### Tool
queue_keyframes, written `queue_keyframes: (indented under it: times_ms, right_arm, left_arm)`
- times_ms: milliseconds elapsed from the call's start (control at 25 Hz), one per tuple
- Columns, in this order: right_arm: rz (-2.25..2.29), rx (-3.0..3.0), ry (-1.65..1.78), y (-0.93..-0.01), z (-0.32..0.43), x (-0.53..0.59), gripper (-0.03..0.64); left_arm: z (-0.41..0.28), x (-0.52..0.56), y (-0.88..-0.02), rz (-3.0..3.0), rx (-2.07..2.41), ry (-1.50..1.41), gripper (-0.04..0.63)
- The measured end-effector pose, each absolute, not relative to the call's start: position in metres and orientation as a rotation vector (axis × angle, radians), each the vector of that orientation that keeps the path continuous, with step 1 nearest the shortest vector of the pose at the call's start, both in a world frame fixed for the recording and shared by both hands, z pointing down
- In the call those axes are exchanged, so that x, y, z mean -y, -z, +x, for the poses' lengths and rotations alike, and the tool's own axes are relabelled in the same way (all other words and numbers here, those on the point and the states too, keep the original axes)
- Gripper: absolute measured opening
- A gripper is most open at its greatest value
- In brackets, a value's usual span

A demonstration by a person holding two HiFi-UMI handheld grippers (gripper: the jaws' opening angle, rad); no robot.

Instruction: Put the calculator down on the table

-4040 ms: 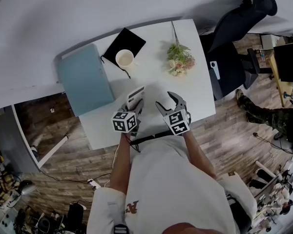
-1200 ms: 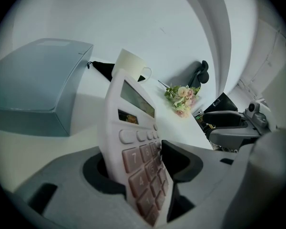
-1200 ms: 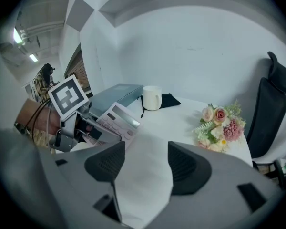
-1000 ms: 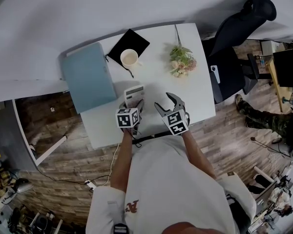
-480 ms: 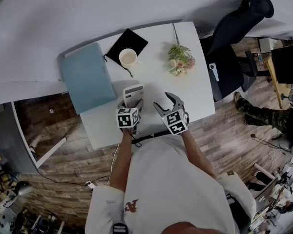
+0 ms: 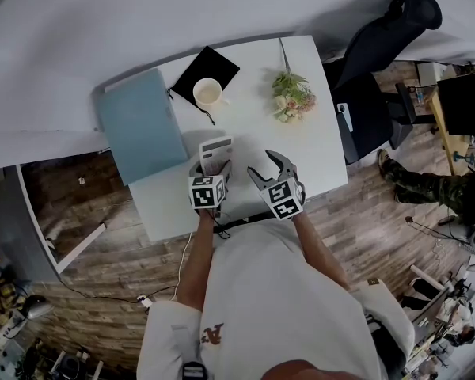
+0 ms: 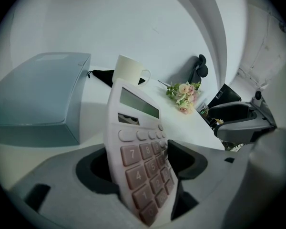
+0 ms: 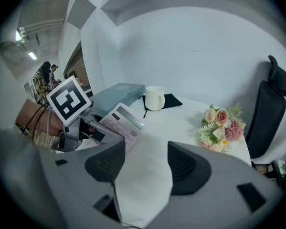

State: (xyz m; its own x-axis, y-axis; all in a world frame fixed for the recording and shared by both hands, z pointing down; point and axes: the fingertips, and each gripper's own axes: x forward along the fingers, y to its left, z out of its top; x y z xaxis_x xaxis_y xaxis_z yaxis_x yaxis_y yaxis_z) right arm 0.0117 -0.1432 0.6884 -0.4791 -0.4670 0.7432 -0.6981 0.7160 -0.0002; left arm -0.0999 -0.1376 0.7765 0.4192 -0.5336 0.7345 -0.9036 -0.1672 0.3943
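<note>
The pale calculator (image 6: 216,152) with pinkish keys rests on the white table (image 6: 321,153), its near end between the jaws of my left gripper (image 6: 212,169). In the left gripper view the calculator (image 7: 138,147) stands tilted and leans toward the right-hand pad. There is a gap to the left-hand pad. These jaws have just been opening around it, so the left gripper (image 7: 139,165) is open. My right gripper (image 6: 267,167) hovers beside it to the right. Its jaws stand apart over bare table with nothing between them (image 8: 143,163). From the right gripper view the calculator (image 8: 121,120) sticks out past the left gripper (image 8: 86,124).
A blue-grey box (image 6: 138,125) lies at the table's left. A cream cup (image 6: 207,93) sits on a black pouch (image 6: 214,64) at the back. A flower bunch (image 6: 293,97) lies at the back right. A black office chair (image 6: 380,46) stands beyond the right edge.
The calculator, held tilted up four seconds ago, has come down closer to the table. Over the last second both grippers stay almost in place.
</note>
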Motion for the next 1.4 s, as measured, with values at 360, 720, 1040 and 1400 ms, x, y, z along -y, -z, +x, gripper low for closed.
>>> queue_keyframes:
  times_ms: [360, 720, 1040, 1400]
  right_arm:
    - [0.89, 2.169, -0.384, -0.687, 0.009, 0.141, 0.281]
    - [0.922, 2.165, -0.35, -0.679, 0.009, 0.137, 0.284]
    - [1.036, 2.241, -0.319, -0.651, 0.009, 0.14, 0.284]
    - [1.197, 2.399, -0.124, -0.565, -0.002, 0.151, 0.31]
  left_arm:
    - [-0.108, 0.138, -0.779, 1.803, 1.301, -0.587, 0.374]
    - [-0.121, 0.135, -0.783, 1.807, 1.353, -0.646, 0.428]
    - [-0.125, 0.129, -0.734, 2.019, 1.419, -0.574, 0.43]
    - [-0.133, 0.137, -0.605, 2.369, 1.606, -0.398, 0.42]
